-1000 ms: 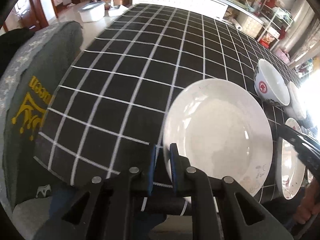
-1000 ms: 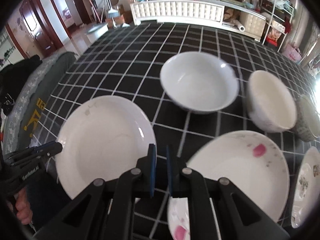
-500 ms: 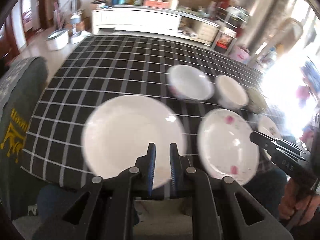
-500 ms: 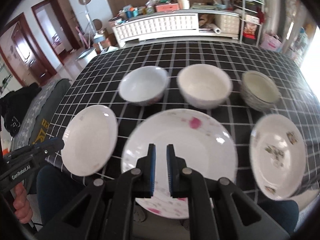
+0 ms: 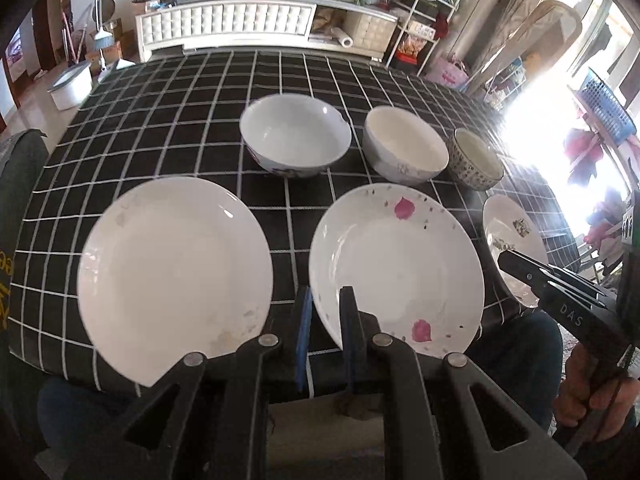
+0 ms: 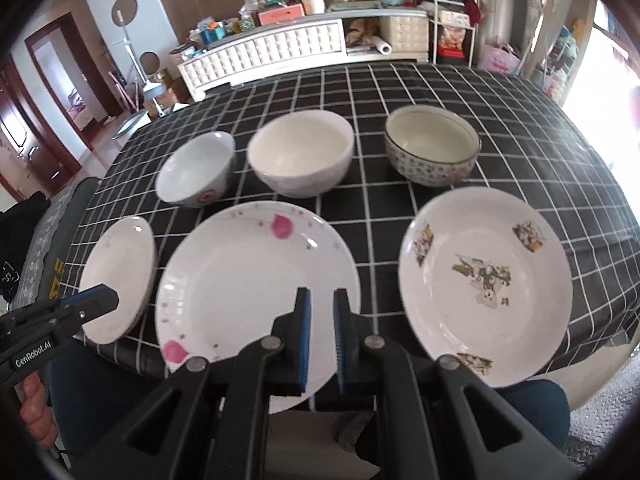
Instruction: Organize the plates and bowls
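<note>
Plates and bowls sit in two rows on the checked tabletop (image 5: 160, 128): three plates nearest both hand-held grippers, three bowls beyond them. The left hand-held gripper (image 5: 326, 308) hovers with its fingers almost together, only a narrow gap, holding nothing; the plain white plate (image 5: 172, 276) lies just to its left and the pink-petal plate (image 5: 396, 268) just ahead to its right. The right hand-held gripper (image 6: 320, 312) is likewise nearly closed and empty, over the near rim of the pink-petal plate, with the picture plate (image 6: 484, 284) to its right.

All three plates appear to overhang the near tabletop edge, so a downward nudge on a rim could likely tip one off. Glazed rims are slippery; a shallow pinch may let a plate swing or slide out. Both hand-held grippers are near the same plate and could collide. Beyond, the red-marked bowl (image 6: 196, 174), cream bowl (image 6: 300, 152) and patterned bowl (image 6: 432, 148) stand close together, so lifting one carelessly could knock its neighbour.
</note>
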### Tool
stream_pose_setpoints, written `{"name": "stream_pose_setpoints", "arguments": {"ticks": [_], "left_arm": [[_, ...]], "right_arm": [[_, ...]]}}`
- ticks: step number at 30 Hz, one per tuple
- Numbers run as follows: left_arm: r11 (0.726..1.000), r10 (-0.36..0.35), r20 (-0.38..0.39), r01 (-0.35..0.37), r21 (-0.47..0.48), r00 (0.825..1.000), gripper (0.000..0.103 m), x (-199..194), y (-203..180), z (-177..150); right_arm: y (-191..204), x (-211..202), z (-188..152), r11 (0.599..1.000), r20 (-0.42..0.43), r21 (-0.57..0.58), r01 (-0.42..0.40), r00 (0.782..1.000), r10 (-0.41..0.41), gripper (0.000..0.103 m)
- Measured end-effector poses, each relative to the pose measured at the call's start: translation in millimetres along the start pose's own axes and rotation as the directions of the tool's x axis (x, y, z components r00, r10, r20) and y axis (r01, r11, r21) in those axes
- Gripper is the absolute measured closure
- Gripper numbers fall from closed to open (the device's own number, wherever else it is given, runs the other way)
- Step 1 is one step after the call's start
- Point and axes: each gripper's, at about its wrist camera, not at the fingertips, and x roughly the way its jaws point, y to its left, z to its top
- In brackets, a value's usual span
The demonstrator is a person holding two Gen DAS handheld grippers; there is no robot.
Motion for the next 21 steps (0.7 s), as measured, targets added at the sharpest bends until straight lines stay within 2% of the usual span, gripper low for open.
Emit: {"name": "stream_pose_setpoints", "arguments": {"ticks": [8,16,21], "left_arm": [[0.999,0.030,-0.059,-0.029,0.013,0.998,0.090,35,-3,6],[0.999,0.036,-0.096,-0.033,0.031,0.995,0.090,57,-3,10],[0.998,0.045,-0.110,-0.040,0.042,0.993,0.091,68,-2,11]], "right_arm": [[-14,19,2,1.000,-0.056,0.018,0.005,0.998,-0.004,0.088],[-19,37,4,1.000,-0.112,0.021,0.013,0.994,-0.011,0.075],[-22,40,5,0.999,-0.104,0.028,0.028,0.994,-0.025,0.075]]}}
